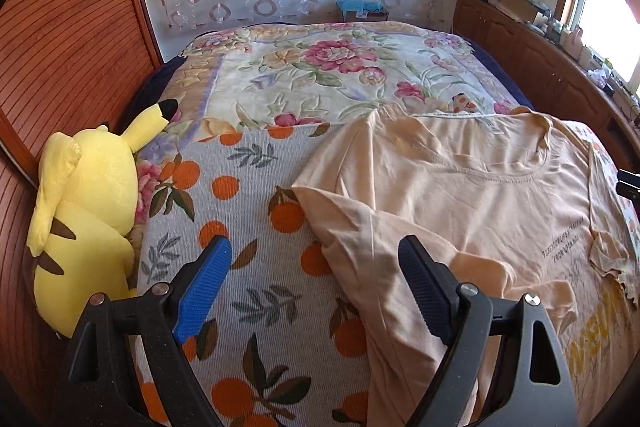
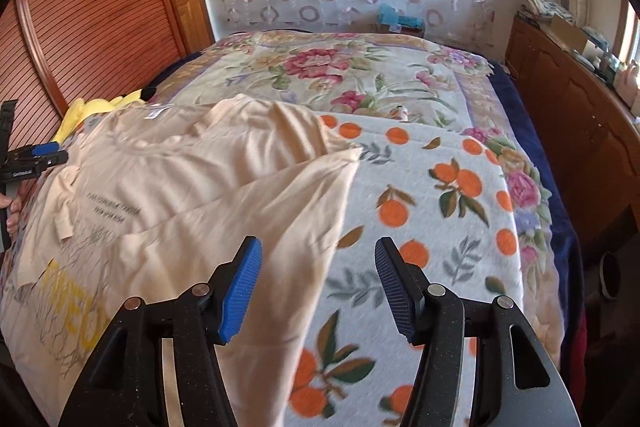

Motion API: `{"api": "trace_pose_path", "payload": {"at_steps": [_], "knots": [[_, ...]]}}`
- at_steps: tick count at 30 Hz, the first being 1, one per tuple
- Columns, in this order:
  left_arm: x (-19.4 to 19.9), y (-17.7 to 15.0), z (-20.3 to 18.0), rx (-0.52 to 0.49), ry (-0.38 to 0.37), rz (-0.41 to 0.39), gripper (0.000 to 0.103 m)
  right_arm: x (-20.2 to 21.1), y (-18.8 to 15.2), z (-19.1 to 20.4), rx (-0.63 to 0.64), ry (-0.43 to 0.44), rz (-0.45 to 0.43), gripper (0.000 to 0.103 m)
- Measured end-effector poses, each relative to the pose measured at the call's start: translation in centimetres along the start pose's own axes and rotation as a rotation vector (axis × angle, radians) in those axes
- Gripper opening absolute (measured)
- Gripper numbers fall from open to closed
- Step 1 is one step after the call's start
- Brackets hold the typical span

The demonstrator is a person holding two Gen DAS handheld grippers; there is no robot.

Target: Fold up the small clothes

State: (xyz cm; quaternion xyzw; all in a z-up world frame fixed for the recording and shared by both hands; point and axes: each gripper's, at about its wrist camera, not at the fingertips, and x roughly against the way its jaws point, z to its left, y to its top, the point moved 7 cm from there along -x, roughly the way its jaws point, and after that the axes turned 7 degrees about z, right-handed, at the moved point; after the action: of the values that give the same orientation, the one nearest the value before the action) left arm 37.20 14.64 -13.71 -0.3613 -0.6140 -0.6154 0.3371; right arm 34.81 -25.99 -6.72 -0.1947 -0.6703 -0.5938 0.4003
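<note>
A peach T-shirt with dark small print and yellow letters lies face up on the orange-print blanket on the bed. Both side edges are folded in over the body. My left gripper is open and empty, hovering over the shirt's left folded edge. In the right wrist view the shirt lies at left on the blanket. My right gripper is open and empty above the shirt's right folded edge. The left gripper shows at the far left edge of that view.
A yellow plush toy lies at the bed's left side by the wooden slatted wall. A floral bedspread covers the far bed. A wooden cabinet with clutter runs along the right under the window.
</note>
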Motion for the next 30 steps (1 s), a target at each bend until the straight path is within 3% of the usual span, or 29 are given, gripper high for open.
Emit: {"api": "trace_pose_path", "payload": {"at_steps": [7, 10, 22, 30], "knots": [[-1.0, 0.7, 0.0, 0.003, -0.051, 0.014, 0.075, -2.5, 2.3, -1.4, -0.056, -0.001, 0.012, 0.061], [-1.5, 0.8, -0.1, -0.001, -0.071, 0.025, 0.062, -3.7, 3.2, -1.0, -0.057, 0.029, 0.024, 0.061], [-2.4, 0.9, -0.6, -0.026, -0.073, 0.019, 0.059, -6.8, 5.6, -0.1, 0.049, -0.011, 0.024, 0.061], [-2.2, 1.1, -1.4, -0.054, -0.092, 0.020, 0.035, -6.9, 5.2, -0.1, 0.069, 0.000, -0.006, 0.060]]}}
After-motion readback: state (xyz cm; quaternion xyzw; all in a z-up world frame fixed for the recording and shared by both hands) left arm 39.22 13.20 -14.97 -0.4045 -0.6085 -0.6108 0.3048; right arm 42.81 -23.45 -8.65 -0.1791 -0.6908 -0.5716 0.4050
